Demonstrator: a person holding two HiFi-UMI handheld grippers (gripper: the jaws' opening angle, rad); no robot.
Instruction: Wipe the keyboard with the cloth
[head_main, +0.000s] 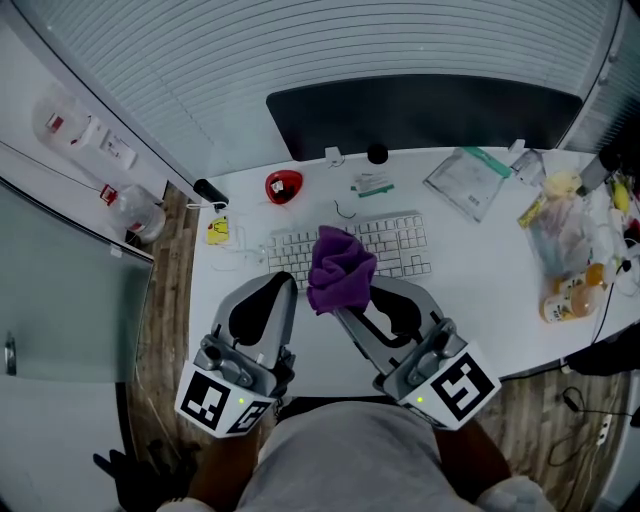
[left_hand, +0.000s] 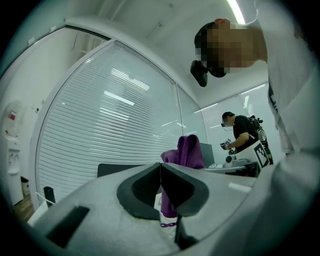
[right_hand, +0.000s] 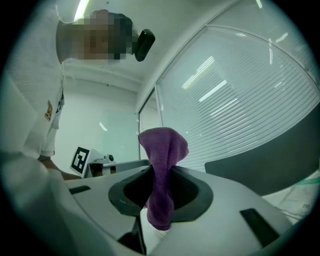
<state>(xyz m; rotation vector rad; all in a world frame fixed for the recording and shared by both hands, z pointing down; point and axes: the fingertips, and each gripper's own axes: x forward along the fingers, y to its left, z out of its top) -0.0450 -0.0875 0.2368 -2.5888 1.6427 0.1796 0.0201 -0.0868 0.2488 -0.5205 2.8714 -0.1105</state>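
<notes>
The fingers (right_hand: 189, 194) of the right gripper (right_hand: 161, 175) are closed on the purple cloth (right_hand: 162, 150), pinching it at a gathered fold so that a bunched crest rises above the tips and a shorter tail hangs below them. The left gripper (left_hand: 160, 167) has its fingers pressed together with no gap. The cloth shows just past and to one side of its tips, and no fabric can be seen caught between them, so it looks empty. The cloth looks light, soft and limp, a terry-like weave that will drape and fold rather than keep any shape. It should not slip from the pads, and a pinch through a doubled fold near the middle, like the present one, leaves enough loose fabric to drag over the keys. In the head view the cloth is lifted above the near edge of the white keyboard (head_main: 395, 240), apparently not touching it. The keyboard lies flat on the white surface (head_main: 480, 290), just beyond both grippers.
</notes>
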